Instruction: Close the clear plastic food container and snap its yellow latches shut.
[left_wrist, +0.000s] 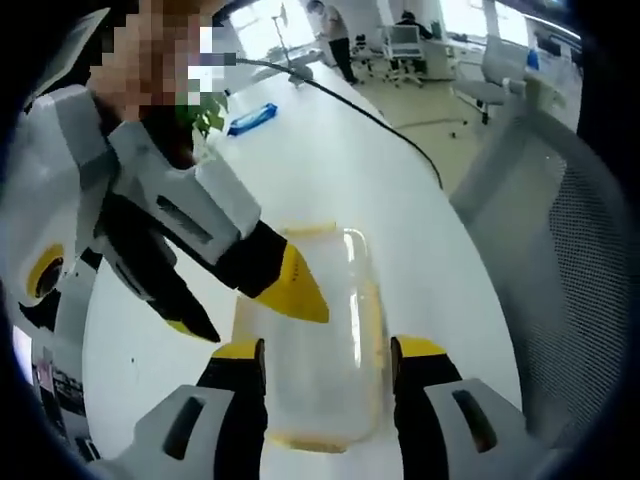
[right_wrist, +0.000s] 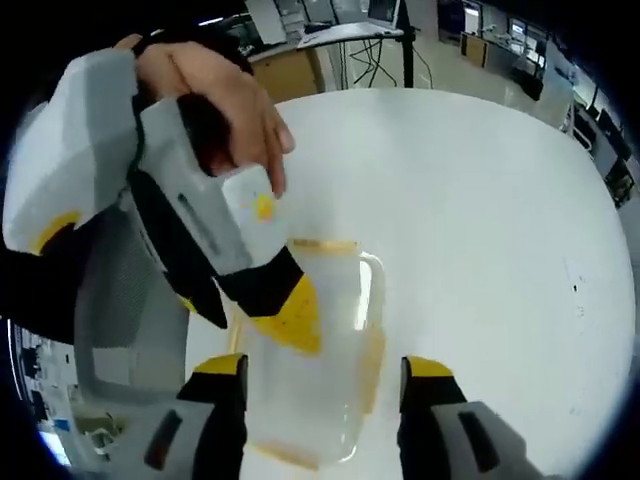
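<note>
A clear plastic container with a yellow rim lies on the white table, lid on top. My left gripper stands open with its yellow-tipped jaws on either side of the container. My right gripper reaches in from the left, and one yellow fingertip rests on the lid's near-left part. In the right gripper view the container lies between my open right gripper. There the left gripper, held by a hand, has a yellow fingertip on the lid. Whether the latches are up or down is unclear.
A black cable runs along the table's far edge, with a blue packet and a small green plant beyond the container. A grey mesh chair stands close at the right. Office desks and a person are far behind.
</note>
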